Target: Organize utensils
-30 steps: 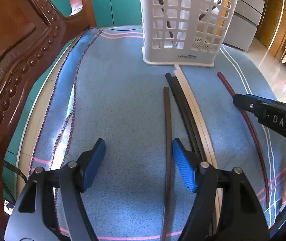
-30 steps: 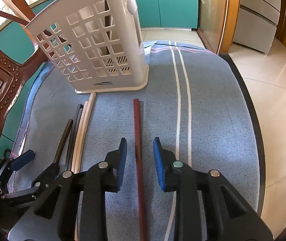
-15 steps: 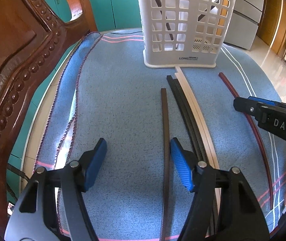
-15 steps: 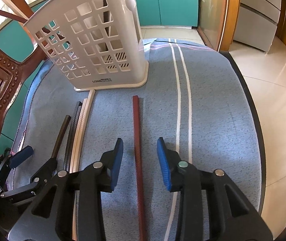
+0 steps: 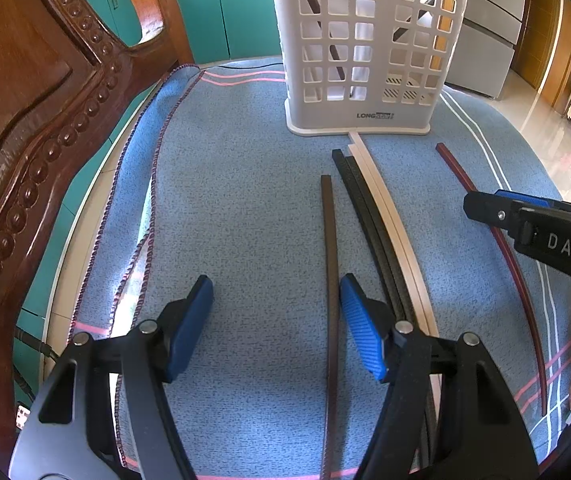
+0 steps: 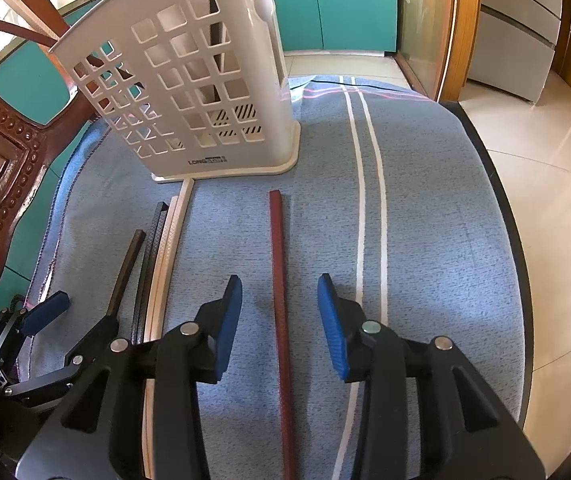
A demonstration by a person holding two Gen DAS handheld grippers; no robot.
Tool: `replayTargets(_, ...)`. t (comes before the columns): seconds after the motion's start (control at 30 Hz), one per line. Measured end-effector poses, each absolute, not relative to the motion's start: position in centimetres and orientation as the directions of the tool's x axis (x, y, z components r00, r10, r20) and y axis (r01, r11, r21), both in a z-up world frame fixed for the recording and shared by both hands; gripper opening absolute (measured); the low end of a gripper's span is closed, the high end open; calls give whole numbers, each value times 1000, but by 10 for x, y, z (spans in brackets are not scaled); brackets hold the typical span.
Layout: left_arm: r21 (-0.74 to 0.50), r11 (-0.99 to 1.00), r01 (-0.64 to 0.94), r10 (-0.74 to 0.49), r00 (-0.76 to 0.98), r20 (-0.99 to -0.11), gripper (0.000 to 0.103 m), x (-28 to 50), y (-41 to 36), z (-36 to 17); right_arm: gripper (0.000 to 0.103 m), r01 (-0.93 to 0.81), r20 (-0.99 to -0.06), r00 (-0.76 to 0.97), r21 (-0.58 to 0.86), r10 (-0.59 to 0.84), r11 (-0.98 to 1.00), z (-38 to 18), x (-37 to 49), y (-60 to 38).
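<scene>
Several chopsticks lie on a blue cloth in front of a white slotted utensil basket, which also shows in the right wrist view. My left gripper is open; a dark brown chopstick lies just inside its right finger. Black chopsticks and cream chopsticks lie to the right. My right gripper is open and straddles a red chopstick, apart from it. The red chopstick also shows in the left wrist view. The basket holds a few sticks.
A carved wooden chair back stands close on the left. The table's black edge runs along the right, with tiled floor beyond. Teal cabinets stand behind the basket.
My right gripper's jaws have opened wider around the red chopstick. Both grippers have drawn back slightly from the basket. The left gripper stays open.
</scene>
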State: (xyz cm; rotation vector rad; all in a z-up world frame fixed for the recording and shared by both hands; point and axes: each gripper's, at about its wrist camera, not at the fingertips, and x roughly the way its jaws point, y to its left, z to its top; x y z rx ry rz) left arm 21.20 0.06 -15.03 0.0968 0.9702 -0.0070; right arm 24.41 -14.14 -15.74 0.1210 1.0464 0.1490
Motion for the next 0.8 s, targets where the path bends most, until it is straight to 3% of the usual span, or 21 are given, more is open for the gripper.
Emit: replayTargets(0.8, 76, 996, 55, 32, 564, -825, 67, 215, 3, -151, 44, -66, -850, 499, 158, 170, 985, -157, 245, -141)
